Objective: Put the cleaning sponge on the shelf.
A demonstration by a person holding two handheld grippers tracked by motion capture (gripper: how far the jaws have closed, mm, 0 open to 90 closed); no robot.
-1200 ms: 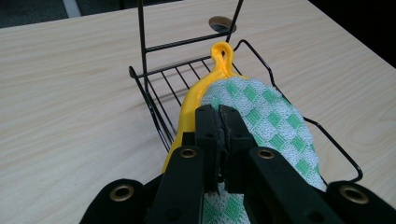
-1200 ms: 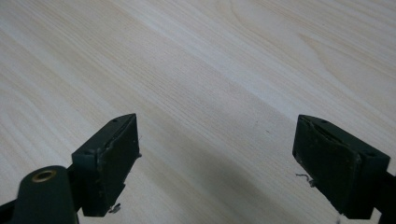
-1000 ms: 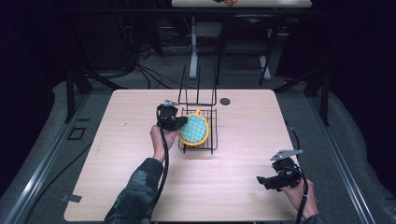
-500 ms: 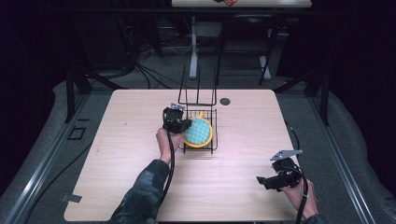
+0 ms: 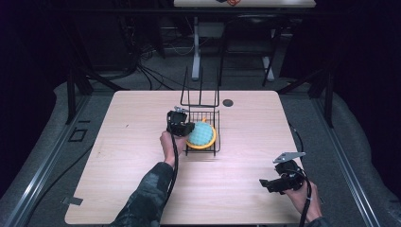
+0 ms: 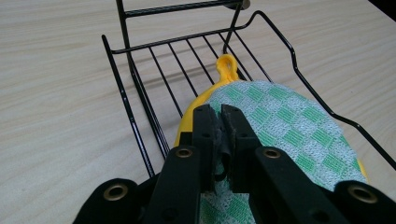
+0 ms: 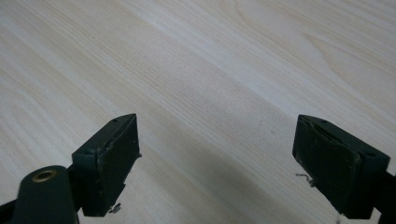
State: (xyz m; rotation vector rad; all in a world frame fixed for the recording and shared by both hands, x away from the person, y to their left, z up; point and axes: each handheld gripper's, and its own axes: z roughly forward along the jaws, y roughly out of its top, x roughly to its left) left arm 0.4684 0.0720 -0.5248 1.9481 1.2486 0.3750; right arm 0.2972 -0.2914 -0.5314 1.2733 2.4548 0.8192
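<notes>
A round pot holder (image 5: 202, 135), green-checked on top with a yellow rim and a yellow loop (image 6: 227, 65), lies tilted in a black wire rack (image 5: 217, 143) at the middle of the table. My left gripper (image 5: 186, 127) is at the rack's left side, shut on the pot holder's (image 6: 285, 126) near edge. In the left gripper view the jaws (image 6: 219, 112) pinch the cloth, with the rack's wires (image 6: 135, 126) around it. My right gripper (image 5: 267, 184) is held low at the table's front right, far from the rack. It is open (image 7: 217, 154) over bare wood, with nothing between its fingers.
The rack has a tall wire back (image 5: 200, 92) on its far side. A small dark round disc (image 5: 228, 102) sits on the wooden table (image 5: 123, 156) just right of it. Beyond the far edge are cables and table legs on the floor.
My left gripper has carried the pot holder a little to the right and nearer, deeper over the rack. The right gripper has hardly moved.
</notes>
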